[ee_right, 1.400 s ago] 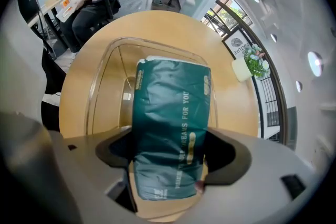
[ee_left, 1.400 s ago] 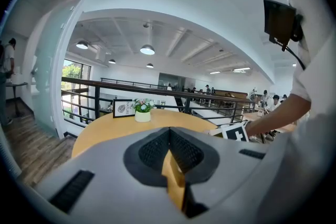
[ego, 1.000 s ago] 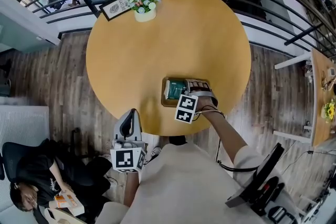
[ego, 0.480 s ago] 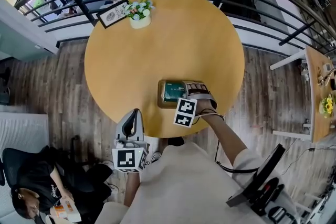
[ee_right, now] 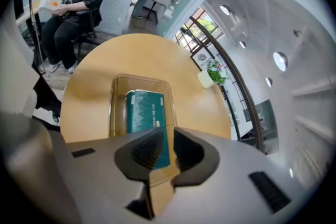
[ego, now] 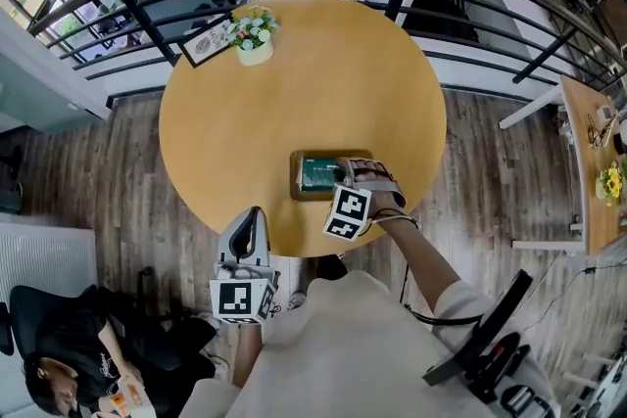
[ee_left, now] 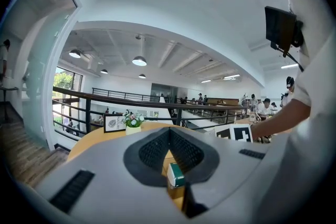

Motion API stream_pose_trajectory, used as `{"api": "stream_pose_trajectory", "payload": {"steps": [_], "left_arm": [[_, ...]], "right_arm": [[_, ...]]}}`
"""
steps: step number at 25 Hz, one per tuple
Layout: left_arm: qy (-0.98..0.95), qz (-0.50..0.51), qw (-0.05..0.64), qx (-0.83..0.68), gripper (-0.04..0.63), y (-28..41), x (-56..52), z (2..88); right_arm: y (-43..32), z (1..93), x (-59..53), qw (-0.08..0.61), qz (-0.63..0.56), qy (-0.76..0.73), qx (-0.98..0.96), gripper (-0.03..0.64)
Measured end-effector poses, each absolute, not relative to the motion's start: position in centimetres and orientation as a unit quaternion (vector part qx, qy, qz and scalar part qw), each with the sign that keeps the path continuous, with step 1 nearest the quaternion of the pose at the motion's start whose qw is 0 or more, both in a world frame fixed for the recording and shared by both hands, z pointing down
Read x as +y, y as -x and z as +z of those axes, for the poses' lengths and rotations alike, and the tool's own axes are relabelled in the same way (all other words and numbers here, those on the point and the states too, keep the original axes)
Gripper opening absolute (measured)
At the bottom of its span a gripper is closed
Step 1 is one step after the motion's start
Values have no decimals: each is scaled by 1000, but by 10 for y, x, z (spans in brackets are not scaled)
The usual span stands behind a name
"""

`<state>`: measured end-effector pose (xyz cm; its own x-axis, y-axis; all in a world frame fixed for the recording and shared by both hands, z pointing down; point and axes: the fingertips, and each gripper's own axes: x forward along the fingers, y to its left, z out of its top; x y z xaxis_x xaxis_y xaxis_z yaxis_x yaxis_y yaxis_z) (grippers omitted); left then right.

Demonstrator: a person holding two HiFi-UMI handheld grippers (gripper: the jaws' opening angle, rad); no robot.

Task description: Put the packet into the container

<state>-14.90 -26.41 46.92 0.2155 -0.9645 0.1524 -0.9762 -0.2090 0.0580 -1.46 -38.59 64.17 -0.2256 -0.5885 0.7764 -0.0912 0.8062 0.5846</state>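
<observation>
Right gripper (ee_right: 168, 131) hangs over the near end of the clear container (ee_right: 113, 107), tilted steeply down toward it; its jaws have just been closing and now stand a narrow slit apart, with nothing pinched between the pads. The green packet (ee_right: 146, 113) lies flat inside the container, below and just ahead of the jaw tips, apart from them, its long side running along the container's length. From the head view the container (ego: 297, 181) sits on the round wooden table (ego: 294, 83) near the person's edge, the packet (ego: 318, 174) filling most of it, and the right gripper (ego: 343, 173) reaches in from the right end. The right hand (ego: 377, 186) grips it from behind, the forearm stretching back toward the body with the elbow bent. Left gripper (ego: 251, 215) is held off the table's near rim, pointing roughly level across it, its jaw tips (ee_left: 169, 131) meeting on nothing.
</observation>
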Motion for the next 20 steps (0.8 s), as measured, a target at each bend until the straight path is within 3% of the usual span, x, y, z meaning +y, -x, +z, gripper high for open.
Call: {"api": "stream_pose_trajectory", "payload": {"steps": [1,2,9,14,20], "left_arm": [[-777,40,68,-625,5,148,-263,467],[-777,40,66,-625,5,148,-262,466],[-775,35,63,-627,5,149,-254,462],[-781,34,50,-622,5,146,-246,457],[-796,37,32,-604,5,142,-234,451]], "right_arm": [[13,639,-387,574,-217,-239,-752,25],[11,638,-387,571,-220,-249,-750,3],[10,625,-389,519,-180,-316,-774,3],[13,601,-379,409,-72,-357,-837,3],[9,572,-357,314,-29,-424,-849,3]]}}
